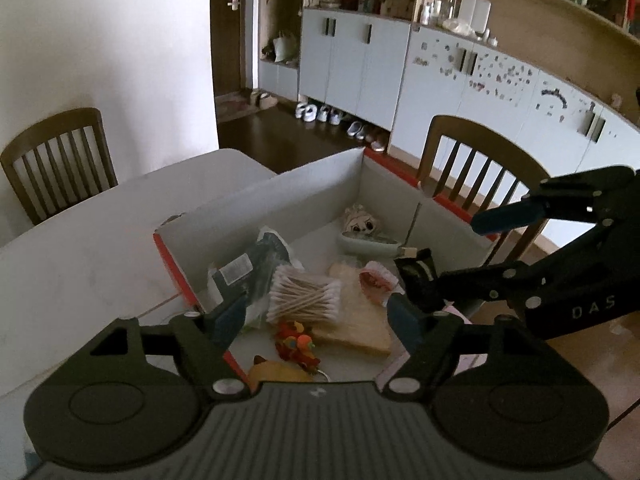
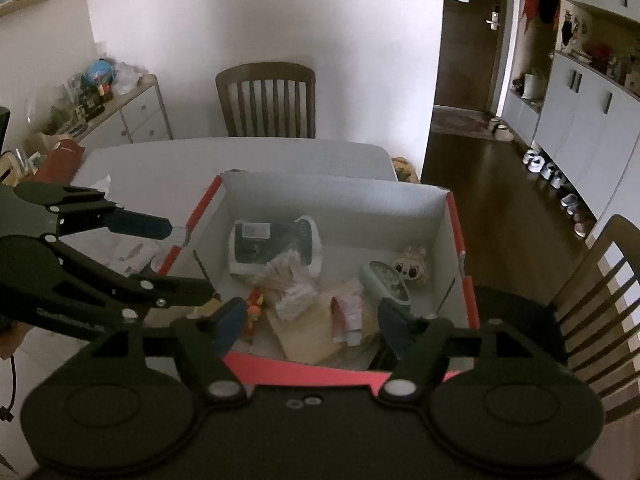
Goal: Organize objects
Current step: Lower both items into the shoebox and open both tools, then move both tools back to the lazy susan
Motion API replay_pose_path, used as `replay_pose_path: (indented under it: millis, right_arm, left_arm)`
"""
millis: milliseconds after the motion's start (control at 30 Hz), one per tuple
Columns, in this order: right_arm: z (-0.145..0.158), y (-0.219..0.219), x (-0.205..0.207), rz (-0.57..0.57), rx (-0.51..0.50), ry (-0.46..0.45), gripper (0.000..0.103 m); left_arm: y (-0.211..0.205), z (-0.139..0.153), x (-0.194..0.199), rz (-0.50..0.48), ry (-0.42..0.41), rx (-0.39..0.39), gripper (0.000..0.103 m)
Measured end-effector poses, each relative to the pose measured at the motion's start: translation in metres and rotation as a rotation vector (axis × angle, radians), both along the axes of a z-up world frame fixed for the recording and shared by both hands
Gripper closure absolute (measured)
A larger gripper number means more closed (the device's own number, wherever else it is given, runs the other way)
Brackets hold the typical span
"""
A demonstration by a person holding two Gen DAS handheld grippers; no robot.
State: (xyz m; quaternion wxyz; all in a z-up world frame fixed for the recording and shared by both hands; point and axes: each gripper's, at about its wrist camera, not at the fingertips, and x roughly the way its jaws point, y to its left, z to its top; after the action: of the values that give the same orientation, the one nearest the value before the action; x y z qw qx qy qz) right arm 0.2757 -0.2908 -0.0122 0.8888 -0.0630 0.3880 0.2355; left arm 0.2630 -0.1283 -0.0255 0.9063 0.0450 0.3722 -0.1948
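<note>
Grippers poised over a red-edged cardboard box on the white table.

Left gripper hangs above the near corner, jaws parted with nothing between them; right gripper beside it is likewise spread and empty. Inside the box, from left: a dark packaged item, a small orange toy, a bundle of cotton swabs on a tan pad, a pink tube, a pale dish and a plush face.

A red-edged white box on the table holds cotton swabs, a pouch, toys and a tan pad.
</note>
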Motion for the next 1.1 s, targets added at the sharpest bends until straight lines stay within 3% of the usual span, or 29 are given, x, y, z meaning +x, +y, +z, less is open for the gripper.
replay_pose_path:
  millis: [200, 300, 433, 533, 767, 800, 1100]
  right_arm:
    - [0.007, 0.009, -0.019, -0.02, 0.009, -0.023, 0.014]
    - [0.01, 0.015, -0.029, -0.03, 0.012, -0.039, 0.009]
    - [0.013, 0.026, -0.043, -0.05, 0.022, -0.053, 0.004]
    - [0.013, 0.037, -0.053, -0.062, 0.033, -0.06, 0.004]
    - [0.009, 0.064, -0.069, -0.096, 0.046, -0.047, 0.004]
    - [0.009, 0.067, -0.071, -0.101, 0.046, -0.045, 0.004]
    - [0.001, 0.104, -0.09, -0.129, 0.045, -0.023, 0.004]
  left_arm:
    - [0.015, 0.006, -0.014, -0.006, -0.009, -0.043, 0.025]
    - [0.025, 0.007, -0.022, -0.003, -0.012, -0.054, 0.018]
    - [0.042, 0.007, -0.031, -0.01, -0.008, -0.083, 0.018]
    - [0.055, 0.005, -0.039, -0.01, -0.008, -0.095, 0.011]
    - [0.09, -0.001, -0.057, -0.01, -0.004, -0.104, 0.009]
    - [0.095, -0.002, -0.059, -0.008, -0.002, -0.11, 0.001]
    - [0.146, -0.015, -0.079, 0.031, -0.006, -0.124, 0.0]
